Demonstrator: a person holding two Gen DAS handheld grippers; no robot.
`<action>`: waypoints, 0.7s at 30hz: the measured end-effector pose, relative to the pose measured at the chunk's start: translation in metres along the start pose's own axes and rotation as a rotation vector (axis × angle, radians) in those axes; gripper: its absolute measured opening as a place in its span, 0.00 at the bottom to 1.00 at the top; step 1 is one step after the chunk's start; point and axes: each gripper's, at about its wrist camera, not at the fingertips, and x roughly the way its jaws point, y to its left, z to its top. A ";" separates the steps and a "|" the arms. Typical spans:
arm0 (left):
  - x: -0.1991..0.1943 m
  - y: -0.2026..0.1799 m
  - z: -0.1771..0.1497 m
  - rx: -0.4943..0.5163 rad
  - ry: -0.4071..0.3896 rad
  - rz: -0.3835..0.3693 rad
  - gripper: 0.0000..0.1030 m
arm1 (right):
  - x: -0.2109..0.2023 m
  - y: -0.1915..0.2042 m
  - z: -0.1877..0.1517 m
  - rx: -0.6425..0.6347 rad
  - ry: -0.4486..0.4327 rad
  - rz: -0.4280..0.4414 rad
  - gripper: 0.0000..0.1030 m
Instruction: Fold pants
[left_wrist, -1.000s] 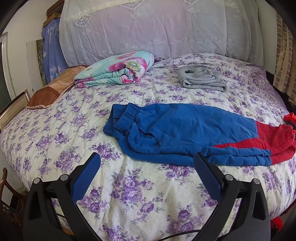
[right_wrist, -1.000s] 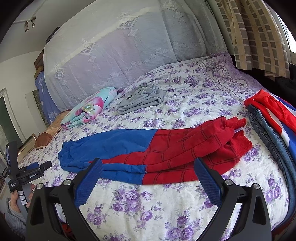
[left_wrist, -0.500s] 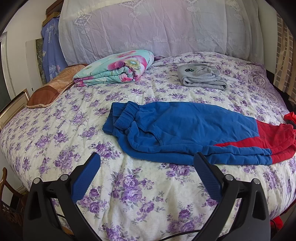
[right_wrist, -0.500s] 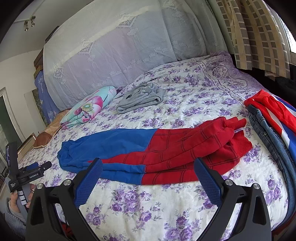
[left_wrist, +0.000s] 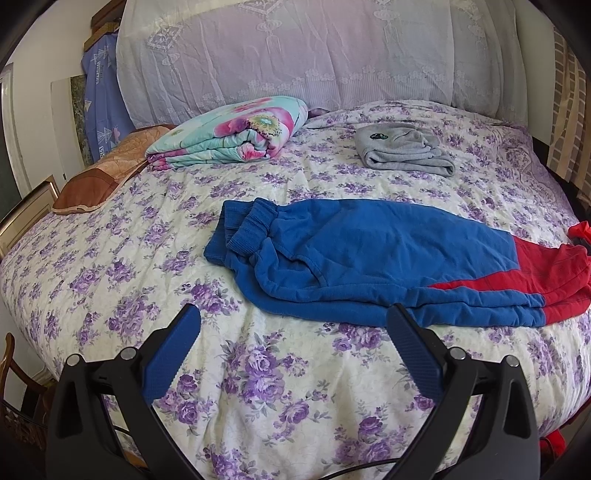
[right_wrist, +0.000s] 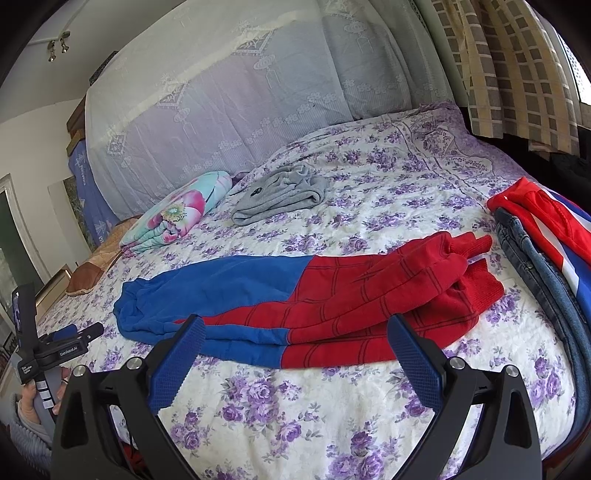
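Presently, pants: laid lengthwise on the bed, legs stacked for folding.
Left tool: wide open, empty, beside waistband.
Right tool: wide open, empty, beside pants' cuffs.

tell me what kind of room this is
Most likely a home bedroom: a wide bed with a purple-flowered cover, a folded floral quilt near its head, and curtains by a window.
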 end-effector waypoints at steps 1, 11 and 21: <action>0.000 0.000 0.000 0.000 0.000 0.000 0.96 | 0.000 0.000 0.000 0.000 0.000 0.001 0.96; 0.000 0.000 0.000 0.001 0.002 0.001 0.96 | 0.000 -0.002 0.000 0.000 0.002 0.000 0.96; 0.004 0.001 -0.004 0.002 0.011 0.002 0.96 | 0.002 -0.003 -0.001 0.005 0.011 -0.006 0.96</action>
